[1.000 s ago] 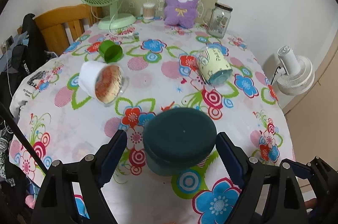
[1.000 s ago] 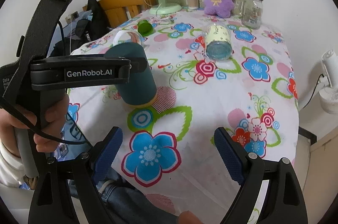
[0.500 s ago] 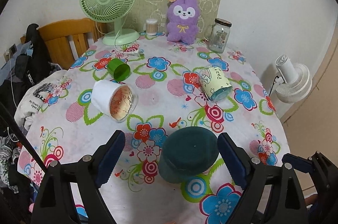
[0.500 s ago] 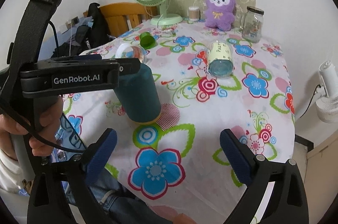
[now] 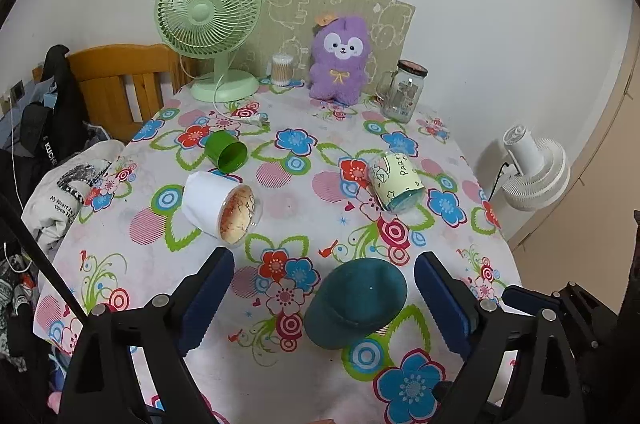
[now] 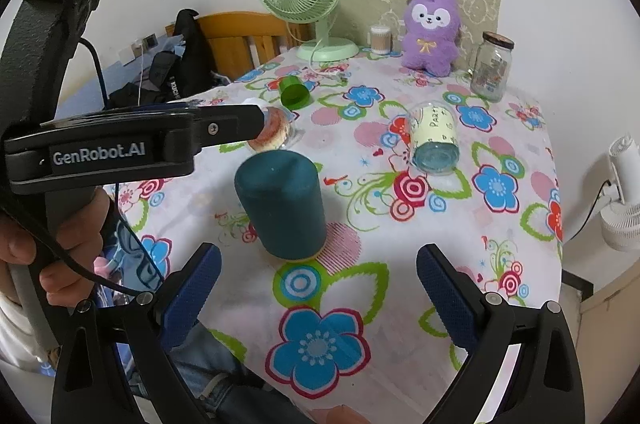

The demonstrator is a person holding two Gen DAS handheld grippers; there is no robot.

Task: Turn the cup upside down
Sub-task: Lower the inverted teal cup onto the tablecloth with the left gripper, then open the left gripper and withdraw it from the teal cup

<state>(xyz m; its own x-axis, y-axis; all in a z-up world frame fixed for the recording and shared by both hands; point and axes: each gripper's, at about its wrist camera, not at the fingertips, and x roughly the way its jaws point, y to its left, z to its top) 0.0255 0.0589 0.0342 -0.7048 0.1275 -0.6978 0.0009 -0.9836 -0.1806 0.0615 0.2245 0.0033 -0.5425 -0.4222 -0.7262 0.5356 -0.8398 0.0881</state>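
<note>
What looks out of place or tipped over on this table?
Three cups lie on their sides: the green cup, the white cup and the pale yellow cup. The dark teal cup stands upside down. Nothing looks spilled.

A lived-in room at home, as I read it: my tabletop [image 5: 280,183] wears a flowered cloth, with a green desk fan [image 5: 210,23] and a purple plush toy [image 5: 340,59] against the white wall. A wooden chair [image 5: 116,83] draped with dark clothes [image 5: 60,111] beside it, a white fan [image 5: 534,167] on the floor.
</note>
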